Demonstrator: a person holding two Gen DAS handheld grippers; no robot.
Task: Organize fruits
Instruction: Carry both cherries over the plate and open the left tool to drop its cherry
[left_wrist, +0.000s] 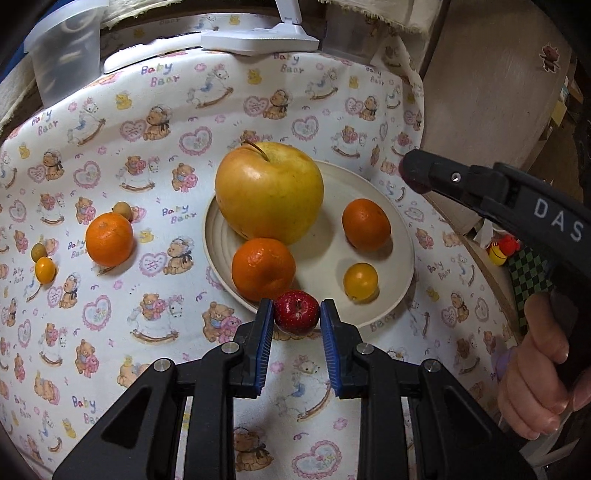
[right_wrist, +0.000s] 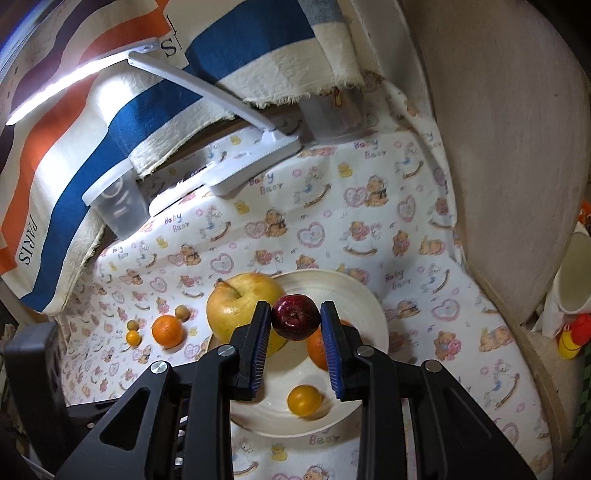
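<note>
The left tool (left_wrist: 297, 309) clamps a red fruit (left_wrist: 296, 318) at the plate (left_wrist: 327, 258) rim and the right tool (right_wrist: 295, 312) clamps a dark red fruit (right_wrist: 295, 322) above it, likely to join the fruit gathered there.

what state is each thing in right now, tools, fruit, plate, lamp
left tool: shut on bright red fruit, at near rim of plate
right tool: shut on dark red fruit, above the plate
plate: holds yellow apple, two oranges, small yellow fruit
loose orange: on the cloth, off the plate
lamp: lit
</note>
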